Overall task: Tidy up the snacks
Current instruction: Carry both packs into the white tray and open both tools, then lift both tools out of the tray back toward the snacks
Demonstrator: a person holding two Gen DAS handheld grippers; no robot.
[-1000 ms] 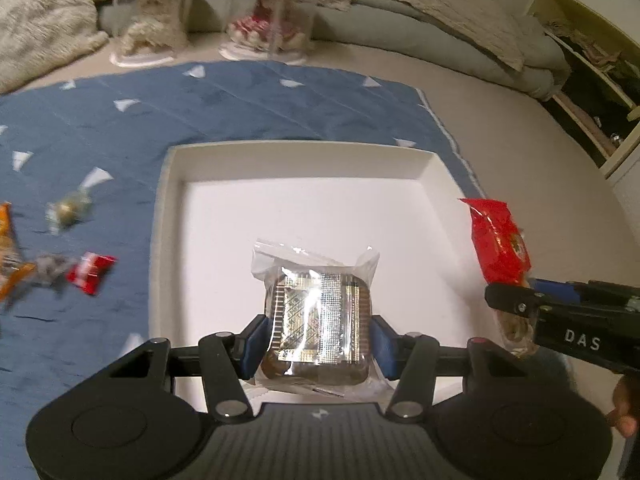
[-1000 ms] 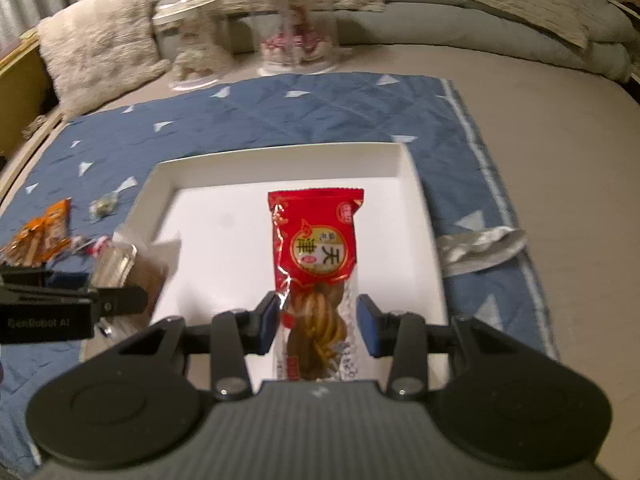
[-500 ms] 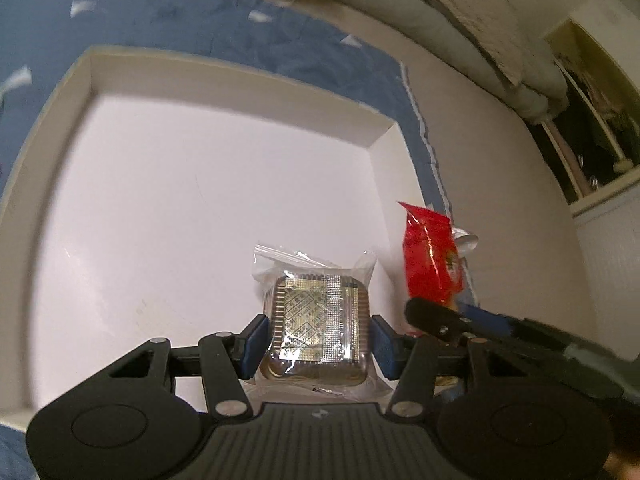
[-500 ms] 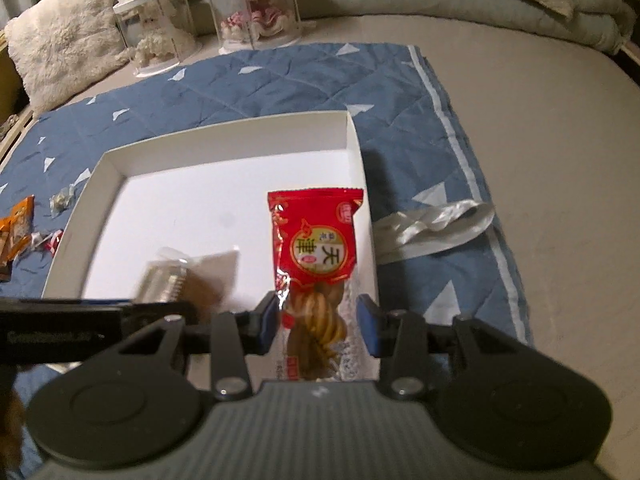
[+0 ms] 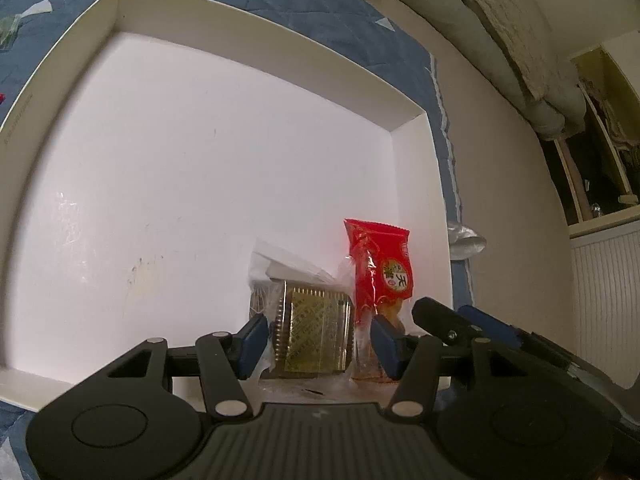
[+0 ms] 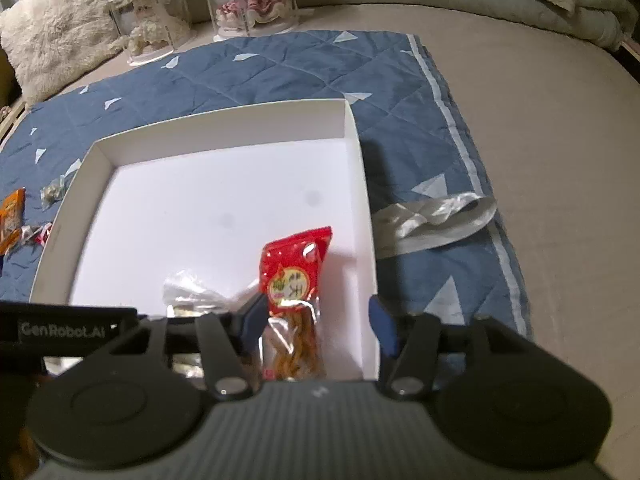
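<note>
- Two snacks are sitting in the near right corner of the shallow white cardboard tray: a red-topped clear packet of twisted fried dough and, just to its left, a square gold-foil pastry in a clear wrapper.
- Several items are lying outside the tray on the blue quilted mat: an orange snack packet, a few small wrapped candies to the left, and a crumpled silver foil wrapper to the right. So, in my judgement, the sorting is barely begun.
- The right gripper is showing its jaws wide apart, with the red packet lying loose between them on the tray floor.
- The left gripper is framing the gold pastry with its jaws slightly spread; it looks as if the blue pads are clear of the wrapper, though the crinkled plastic makes contact hard to judge.
</note>
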